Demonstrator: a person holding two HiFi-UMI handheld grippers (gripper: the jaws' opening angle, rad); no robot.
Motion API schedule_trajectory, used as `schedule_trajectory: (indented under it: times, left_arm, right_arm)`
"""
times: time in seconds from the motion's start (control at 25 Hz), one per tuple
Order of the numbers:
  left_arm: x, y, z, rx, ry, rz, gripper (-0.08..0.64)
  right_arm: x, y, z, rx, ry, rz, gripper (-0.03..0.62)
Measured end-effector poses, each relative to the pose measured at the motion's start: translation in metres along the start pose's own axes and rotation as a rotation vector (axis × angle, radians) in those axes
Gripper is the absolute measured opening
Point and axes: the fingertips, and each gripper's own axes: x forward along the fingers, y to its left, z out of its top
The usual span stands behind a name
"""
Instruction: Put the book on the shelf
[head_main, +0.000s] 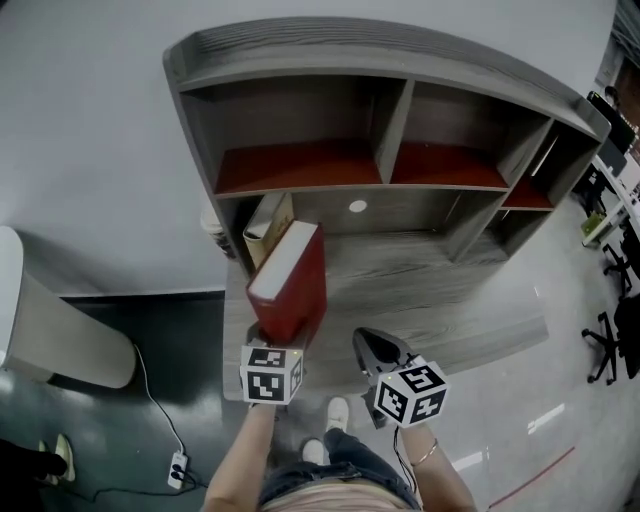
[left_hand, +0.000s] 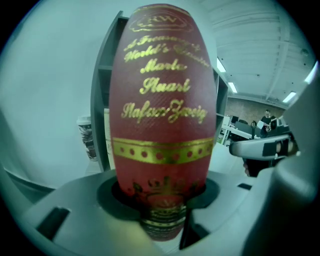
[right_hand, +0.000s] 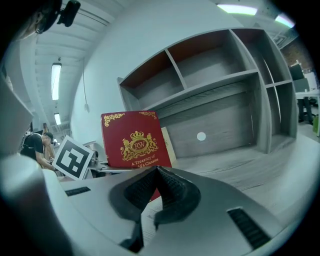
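Observation:
A thick red book (head_main: 290, 280) with gold lettering stands upright over the front left of the grey desk (head_main: 440, 290). My left gripper (head_main: 279, 338) is shut on its lower end. In the left gripper view the book's spine (left_hand: 162, 115) fills the middle and sits between the pads of the left gripper (left_hand: 162, 202). My right gripper (head_main: 377, 350) hovers just right of the book, shut and empty. In the right gripper view the book's cover (right_hand: 132, 139) shows beyond the right gripper (right_hand: 157, 172). The grey shelf unit (head_main: 400, 60) with red-lined compartments rises behind.
A beige book (head_main: 268, 225) leans in the shelf's lower left bay. A paper cup (head_main: 212, 222) stands at the shelf's left side. A white unit (head_main: 50, 320) and a power strip (head_main: 178, 467) are on the floor at left. Office chairs (head_main: 610, 340) stand far right.

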Motion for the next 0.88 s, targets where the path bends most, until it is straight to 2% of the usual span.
schedule_trajectory:
  times: [0.6,0.88]
  left_arm:
    - [0.097,0.033,0.041,-0.036,-0.061,0.079,0.216]
    - [0.129,0.035,0.055,-0.006,-0.076,0.089,0.216]
  right_arm:
    - [0.049,-0.054,0.018,0.003,0.051,0.012,0.009]
    - [0.061,-0.072,0.021,0.012,0.065,0.001,0.009]
